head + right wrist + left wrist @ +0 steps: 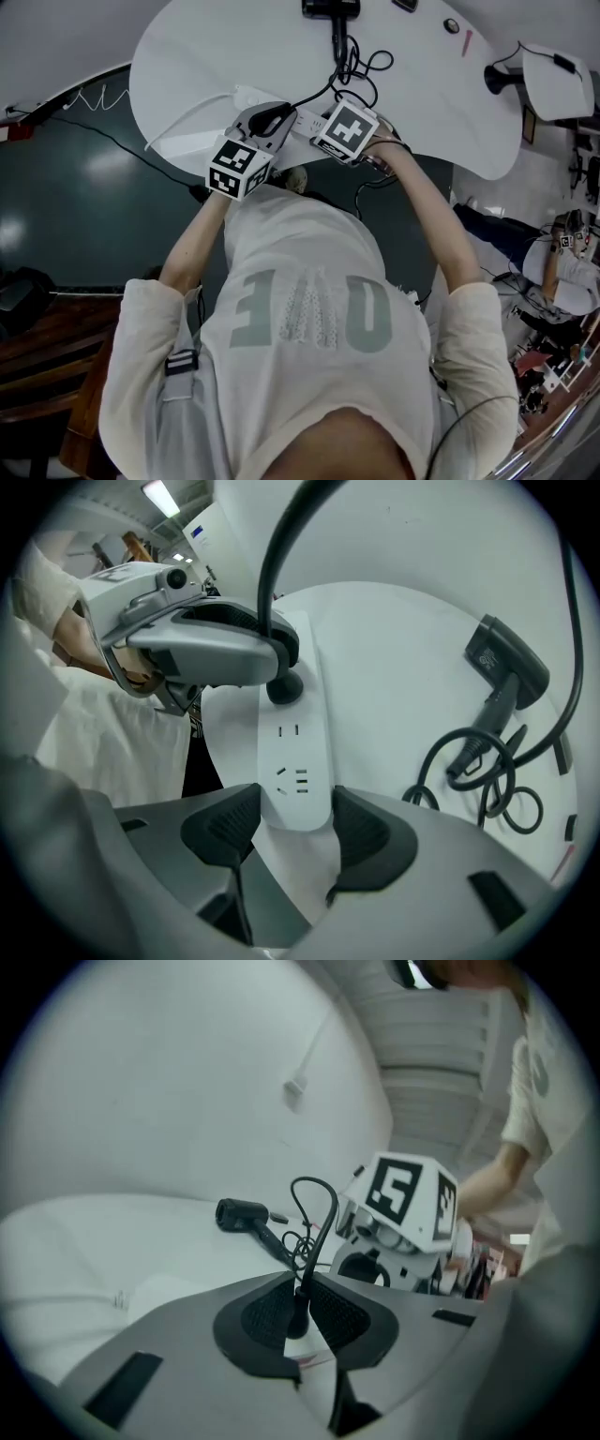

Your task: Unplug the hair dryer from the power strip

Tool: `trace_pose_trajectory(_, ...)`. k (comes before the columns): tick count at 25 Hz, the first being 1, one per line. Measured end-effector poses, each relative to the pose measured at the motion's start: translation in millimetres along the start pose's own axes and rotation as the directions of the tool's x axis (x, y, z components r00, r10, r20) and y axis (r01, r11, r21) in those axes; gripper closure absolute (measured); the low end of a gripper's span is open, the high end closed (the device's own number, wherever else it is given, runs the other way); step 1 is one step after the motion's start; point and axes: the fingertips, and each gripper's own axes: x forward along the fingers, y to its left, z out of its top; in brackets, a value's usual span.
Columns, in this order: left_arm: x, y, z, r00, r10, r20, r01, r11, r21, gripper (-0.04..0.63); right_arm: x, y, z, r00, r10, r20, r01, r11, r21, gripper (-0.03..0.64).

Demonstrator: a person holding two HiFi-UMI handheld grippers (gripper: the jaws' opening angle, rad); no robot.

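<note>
1. Left gripper [302,1314]: the jaws are set narrow, and both pads clamp the black plug [297,1318] from opposite sides.
2. Plug: it sits against the face of the white power strip [292,761], just ahead of the right gripper [295,829]. Whether its pins are seated cannot be told.
3. Right gripper: the jaws are set wide, with one pad against each long edge of the power strip's near end.
4. Cord [267,564]: it rises from the plug, directly above the left gripper's jaws.
5. Hair dryer [506,672]: it lies on the white table [394,630], ahead and to the right of the right gripper and well apart from both grippers. Coiled cord lies beside its handle.
</note>
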Motion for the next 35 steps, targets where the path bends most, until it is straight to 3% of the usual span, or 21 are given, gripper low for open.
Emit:
trace_pose_trajectory(2,-2.3,3.1,3.1,0.999,-0.004,0.05,0.01,0.991,-0.131,0.54,0.1,0.8,-0.5,1.0,0.002,-0.001,-0.002,1.0,0.006,0.371)
trace_pose_trajectory(3,-2.3,2.8,2.9,0.999,-0.002,0.052,0.008,0.993,-0.119,0.54,0.3,1.5,-1.2,1.0,0.006,-0.001,-0.006,1.0,0.01,0.371)
trace_pose_trajectory(6,-3.7,-7.8,6.0,1.0,-0.013,0.029,0.01,0.996,0.087,0.549,1.7,2.3,-2.5,1.0,0.008,-0.006,-0.008,1.0,0.002,0.371)
trace_pose_trajectory(10,-9.7,-39.5,77.9,0.976,-0.082,0.2,0.023,0.959,0.284,0.551,2.5,-3.3,-4.3,0.999,0.034,-0.024,-0.033,0.998,0.049,0.368)
trace_pose_trajectory(13,-4.1,-47.6,103.2,0.969,-0.112,0.221,0.028,0.937,0.349,0.551,2.6,-1.9,-5.3,0.999,0.035,-0.021,-0.034,0.999,0.043,0.368)
trace_pose_trajectory(24,-8.5,-21.7,99.2,0.983,-0.018,0.185,-0.046,0.941,0.337,0.551,2.3,-1.8,-2.6,0.999,0.034,0.011,-0.035,0.998,0.053,0.368)
trace_pose_trajectory(30,1.9,15.7,96.3,0.986,0.076,0.15,-0.105,0.974,0.199,0.551,3.3,-1.2,-1.3,0.999,0.045,0.025,-0.047,0.997,0.062,0.365)
trace_pose_trajectory(35,15.1,44.8,87.9,0.986,0.132,0.098,-0.145,0.979,0.143,0.551,5.1,-1.1,-1.2,0.997,0.07,0.031,-0.072,0.995,0.074,0.36)
